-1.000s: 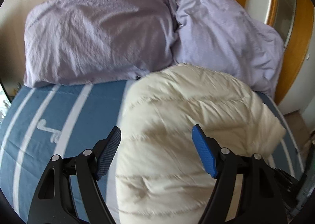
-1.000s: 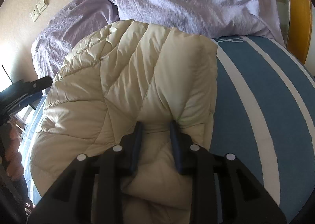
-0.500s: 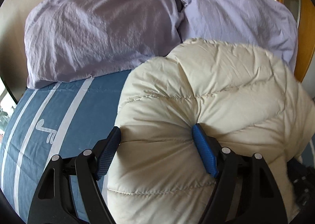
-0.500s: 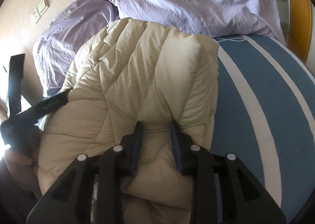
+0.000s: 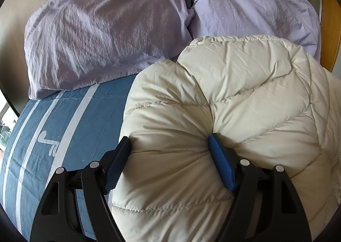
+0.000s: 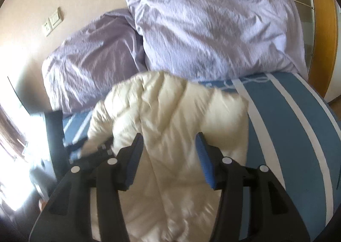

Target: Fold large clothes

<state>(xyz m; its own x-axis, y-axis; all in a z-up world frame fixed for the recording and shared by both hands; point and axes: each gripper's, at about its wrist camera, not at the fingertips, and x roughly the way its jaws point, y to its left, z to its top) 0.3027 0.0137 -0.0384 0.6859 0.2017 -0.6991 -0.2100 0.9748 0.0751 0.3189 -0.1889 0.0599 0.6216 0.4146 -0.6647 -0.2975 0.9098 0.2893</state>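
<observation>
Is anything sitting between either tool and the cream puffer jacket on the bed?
Nothing visible does. The left tool already has a bulge of the cream puffer jacket between its pads. The right tool, whose jaws have just been opening, hangs just over it, jaws apart.

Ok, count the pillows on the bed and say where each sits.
2. A darker lilac pillow lies at the head of the bed on the left. A paler one leans beside it on the right, behind the cream jacket, which may hide more.
</observation>
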